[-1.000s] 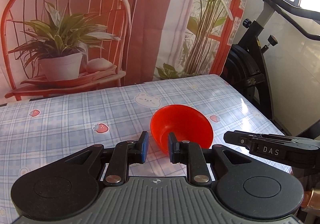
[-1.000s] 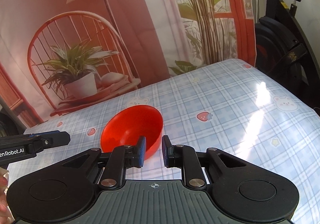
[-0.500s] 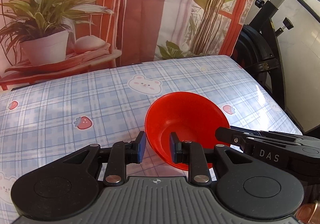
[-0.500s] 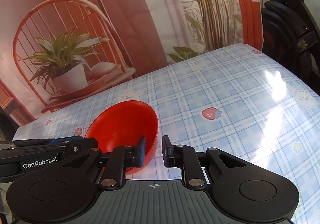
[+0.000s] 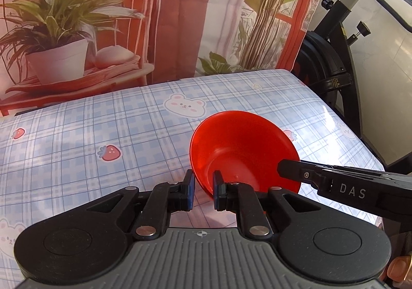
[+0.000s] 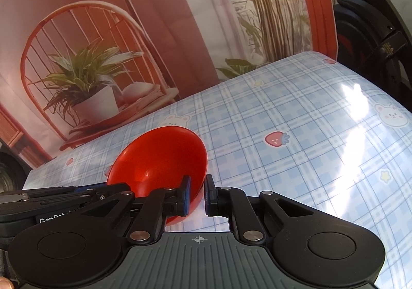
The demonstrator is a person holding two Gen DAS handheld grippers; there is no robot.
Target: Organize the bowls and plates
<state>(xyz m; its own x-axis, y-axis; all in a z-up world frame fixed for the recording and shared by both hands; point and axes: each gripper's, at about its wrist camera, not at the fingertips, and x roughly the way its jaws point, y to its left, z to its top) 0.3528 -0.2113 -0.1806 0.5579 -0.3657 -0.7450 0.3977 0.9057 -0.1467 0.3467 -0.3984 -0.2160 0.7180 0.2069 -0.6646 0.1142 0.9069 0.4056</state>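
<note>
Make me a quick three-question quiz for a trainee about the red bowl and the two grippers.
1. True or false: the red bowl sits flat on the tablecloth.
2. Whose jaws straddle the bowl's rim? A: only the left gripper. B: only the right gripper. C: both.
3. Fill in: in the left wrist view, the print just beyond the bowl is a ___ face.

Key: 1 false, it is tilted and held off the cloth. 2 C. 3 bear.
</note>
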